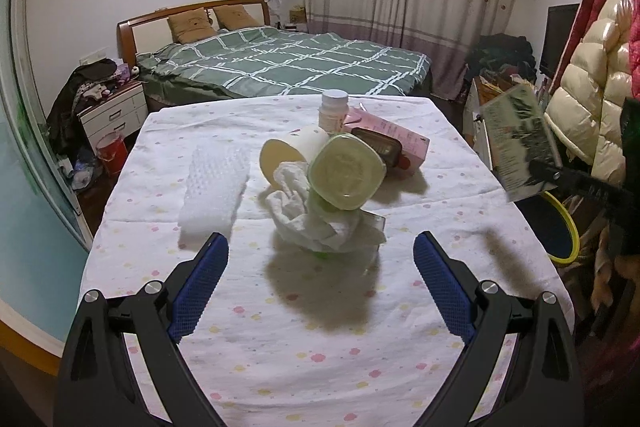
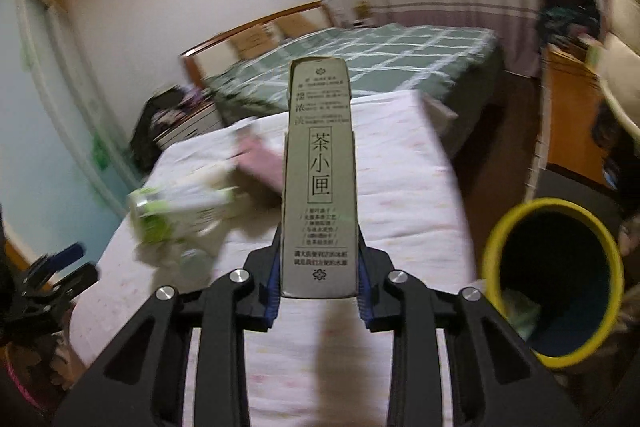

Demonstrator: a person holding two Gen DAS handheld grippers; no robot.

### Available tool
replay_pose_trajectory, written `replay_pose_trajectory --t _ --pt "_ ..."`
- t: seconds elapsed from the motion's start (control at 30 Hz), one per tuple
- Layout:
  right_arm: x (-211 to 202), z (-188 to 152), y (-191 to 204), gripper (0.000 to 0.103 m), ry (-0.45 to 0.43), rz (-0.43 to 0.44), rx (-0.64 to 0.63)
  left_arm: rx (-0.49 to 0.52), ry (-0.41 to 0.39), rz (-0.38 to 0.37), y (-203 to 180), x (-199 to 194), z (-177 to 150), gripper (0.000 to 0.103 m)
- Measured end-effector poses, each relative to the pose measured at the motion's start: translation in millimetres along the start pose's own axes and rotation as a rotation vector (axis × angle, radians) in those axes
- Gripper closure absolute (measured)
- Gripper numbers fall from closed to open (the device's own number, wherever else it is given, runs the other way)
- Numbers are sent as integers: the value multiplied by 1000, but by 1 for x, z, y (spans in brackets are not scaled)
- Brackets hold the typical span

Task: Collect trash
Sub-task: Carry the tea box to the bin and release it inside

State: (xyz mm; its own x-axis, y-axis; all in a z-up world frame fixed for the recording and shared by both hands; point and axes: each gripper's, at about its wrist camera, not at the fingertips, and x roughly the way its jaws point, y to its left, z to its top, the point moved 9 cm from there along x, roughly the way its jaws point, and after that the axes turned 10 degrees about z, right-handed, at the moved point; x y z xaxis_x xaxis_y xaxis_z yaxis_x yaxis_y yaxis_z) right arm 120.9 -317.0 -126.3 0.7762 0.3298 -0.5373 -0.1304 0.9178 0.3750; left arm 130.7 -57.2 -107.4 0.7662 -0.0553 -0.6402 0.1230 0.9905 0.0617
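My worktop (image 1: pixel 312 339) fills the frame's centre under a white flowered cloth. On it I see bubble wrap (image 1: pixel 214 193) left, a crumpled tissue (image 1: pixel 320 223) mid-frame, a pink box (image 1: pixel 394 139) upper right.

Motion-blurred in the right wrist view — the pile (image 2: pixel 188 211) of trash.

Dim warm indoor light, soft shadows on tablecloth (image 1: pixel 280 307), right wrist view motion-blurred, fisheye-curved dark corners
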Motion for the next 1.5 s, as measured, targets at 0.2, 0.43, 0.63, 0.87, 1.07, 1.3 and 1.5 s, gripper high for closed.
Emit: replay_pose_trajectory --t 0.2,0.43,0.63,0.87,1.07,1.3,1.5 --pt "-31 -2 -92 74 -51 -180 115 15 1 2 -8 2 2 11" --pt "-37 -38 -193 74 10 -367 256 27 8 -1 -15 5 2 11" --pt "-16 -65 -233 74 90 -423 319 58 14 -11 -29 9 3 10" --pt "-5 -81 -251 61 128 -452 347 73 21 -13 -35 13 5 10" --pt "-18 -64 -237 53 83 -464 304 73 24 -12 -34 17 5 10" --pt "-32 -52 -217 51 37 -435 278 81 14 0 -28 24 11 10" --pt "-35 -48 -207 51 29 -415 267 66 21 -18 -22 37 19 10"
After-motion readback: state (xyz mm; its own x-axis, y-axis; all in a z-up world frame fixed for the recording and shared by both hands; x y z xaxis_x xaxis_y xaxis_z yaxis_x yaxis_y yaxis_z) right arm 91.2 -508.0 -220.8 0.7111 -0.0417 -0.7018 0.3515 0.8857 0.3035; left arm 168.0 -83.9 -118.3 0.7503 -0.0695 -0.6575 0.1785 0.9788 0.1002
